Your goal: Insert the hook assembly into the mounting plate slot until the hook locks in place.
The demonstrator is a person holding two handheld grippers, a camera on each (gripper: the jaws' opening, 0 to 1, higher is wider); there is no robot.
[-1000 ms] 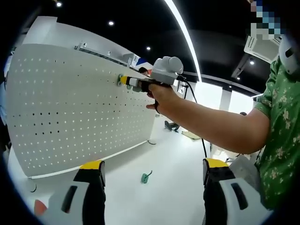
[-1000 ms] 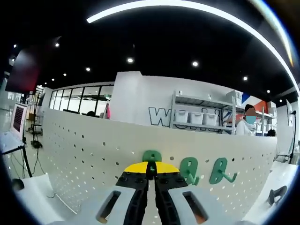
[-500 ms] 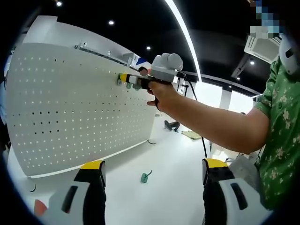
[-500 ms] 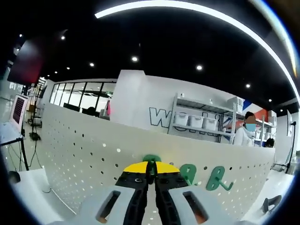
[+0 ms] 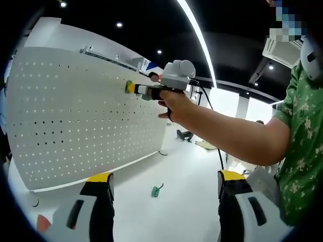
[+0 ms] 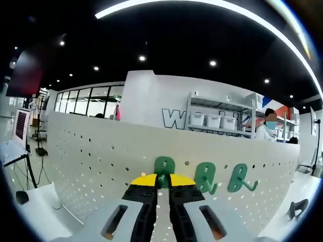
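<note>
White pegboard (image 6: 101, 161) upright on white table (image 5: 176, 196); shelving (image 6: 217, 118) behind. 3 green hooks on board. Right gripper (image 6: 162, 181) clamped on leftmost hook (image 6: 163, 166). Left gripper (image 5: 161, 194) wide apart, empty; spare hook (image 5: 157, 190) on table.

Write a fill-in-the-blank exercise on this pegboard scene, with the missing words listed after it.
1. The right hand-held gripper is closed on a green plastic hook at the white perforated ____.
2. Counting that one, ____ green hooks sit along the panel's top row.
3. One more green hook lies loose on the white ____.
4. The left hand-held gripper holds ____.

Missing words: pegboard; three; table; nothing
</note>
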